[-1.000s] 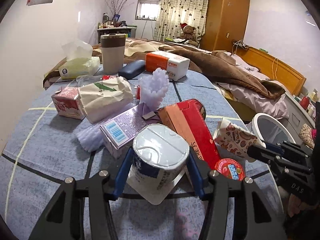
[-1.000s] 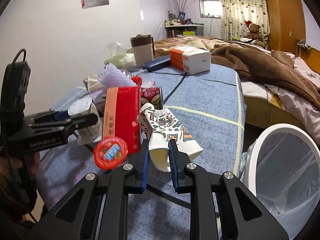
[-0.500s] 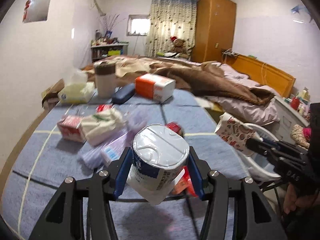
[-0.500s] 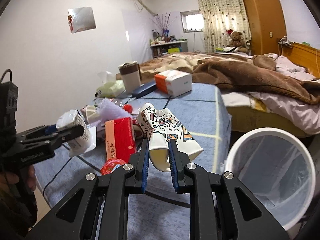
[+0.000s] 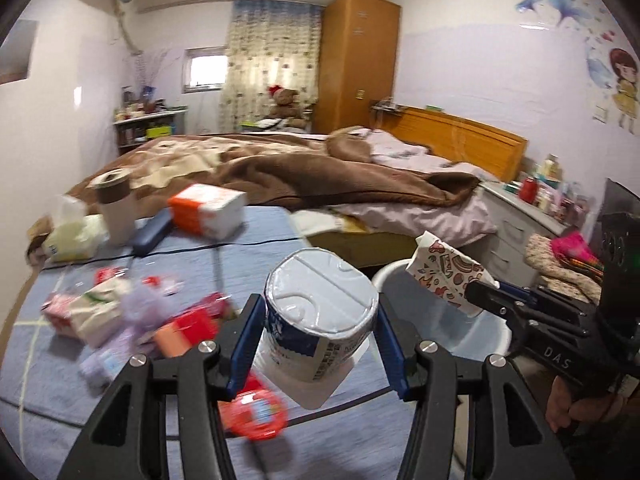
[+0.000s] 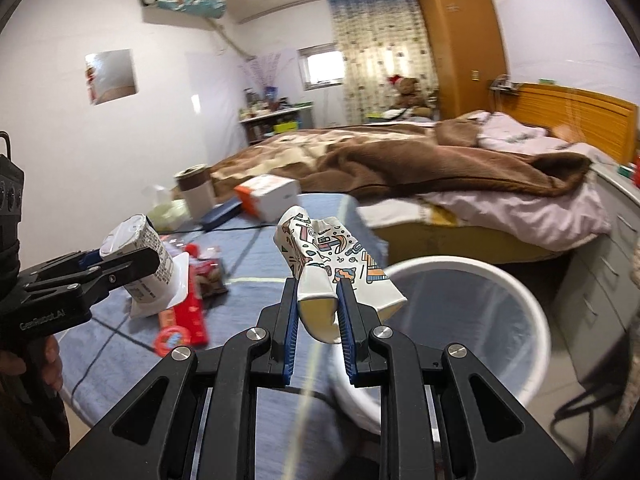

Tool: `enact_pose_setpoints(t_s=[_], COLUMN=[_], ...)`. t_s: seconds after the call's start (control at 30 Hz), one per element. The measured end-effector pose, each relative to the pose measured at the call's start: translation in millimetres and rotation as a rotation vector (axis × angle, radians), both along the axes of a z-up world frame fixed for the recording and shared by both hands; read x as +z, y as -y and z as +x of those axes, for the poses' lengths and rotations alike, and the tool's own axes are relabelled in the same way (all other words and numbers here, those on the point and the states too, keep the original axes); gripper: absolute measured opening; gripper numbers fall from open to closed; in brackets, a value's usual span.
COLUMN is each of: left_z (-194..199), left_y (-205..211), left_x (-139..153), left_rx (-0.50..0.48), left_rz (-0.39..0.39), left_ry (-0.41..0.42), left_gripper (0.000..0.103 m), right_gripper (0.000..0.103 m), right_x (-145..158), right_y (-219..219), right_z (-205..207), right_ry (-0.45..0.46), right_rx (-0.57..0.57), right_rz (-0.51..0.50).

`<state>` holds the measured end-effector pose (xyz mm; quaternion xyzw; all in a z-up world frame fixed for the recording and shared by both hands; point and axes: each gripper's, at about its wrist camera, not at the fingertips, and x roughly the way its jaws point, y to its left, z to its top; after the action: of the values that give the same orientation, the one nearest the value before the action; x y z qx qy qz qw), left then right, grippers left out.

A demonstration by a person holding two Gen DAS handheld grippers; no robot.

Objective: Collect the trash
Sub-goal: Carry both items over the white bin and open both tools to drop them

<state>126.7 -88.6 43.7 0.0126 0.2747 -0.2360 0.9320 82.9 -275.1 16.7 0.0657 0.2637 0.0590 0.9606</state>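
My left gripper (image 5: pixel 318 340) is shut on a white and blue yogurt cup (image 5: pixel 320 300) with a foil lid, held in the air above the blue tablecloth. My right gripper (image 6: pixel 318 300) is shut on a crumpled patterned paper cup (image 6: pixel 332 248), which hangs just over the near rim of a white bin (image 6: pixel 500 276) with a clear liner. From the left wrist view the paper cup (image 5: pixel 444 272) sits above the bin (image 5: pixel 386 276). The right wrist view has the left gripper (image 6: pixel 120 260) at its left with the yogurt cup (image 6: pixel 140 240).
Blurred trash lies on the table: a red box (image 6: pixel 188 312), a red round lid (image 5: pixel 256 416), a purple wrapper (image 5: pixel 140 304) and small cartons. Farther back stand a brown-topped tumbler (image 5: pixel 114 208), a tissue pack (image 5: pixel 72 236) and an orange-white box (image 5: pixel 208 208). A bed (image 5: pixel 320 168) is behind, drawers (image 5: pixel 516 232) at right.
Both grippers have risen off the table with their items and swung right. The bin has come closer and larger in both views, and the paper cup now hangs at its rim.
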Motion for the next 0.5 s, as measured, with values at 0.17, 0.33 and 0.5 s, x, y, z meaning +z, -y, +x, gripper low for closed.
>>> enact_pose_setpoints(t_s=[0.17, 0.33, 0.5], left_z=[5.1, 4.4, 7.0], left_y=[43.1, 80.1, 116.5], left_x=[-3.3, -5.8, -17.3], left_rx=[-0.094, -0.171, -0.238], left_rz=[-0.006, 0.012, 0.047], left_ry=[-0.027, -0.025, -0.043], left_gripper=[0.056, 0.056, 0.056], right_gripper=[0.019, 0.019, 0.019], right_x=[-7.9, -18.2, -32.4], right_y=[24.8, 47.1, 67.3], right_z=[-2.0, -3.2, -2.3], right_ry=[-0.030, -0.062, -0.111], right_rx=[-0.092, -0.162, -0.206], right_rz=[-0.011, -0.006, -0.018])
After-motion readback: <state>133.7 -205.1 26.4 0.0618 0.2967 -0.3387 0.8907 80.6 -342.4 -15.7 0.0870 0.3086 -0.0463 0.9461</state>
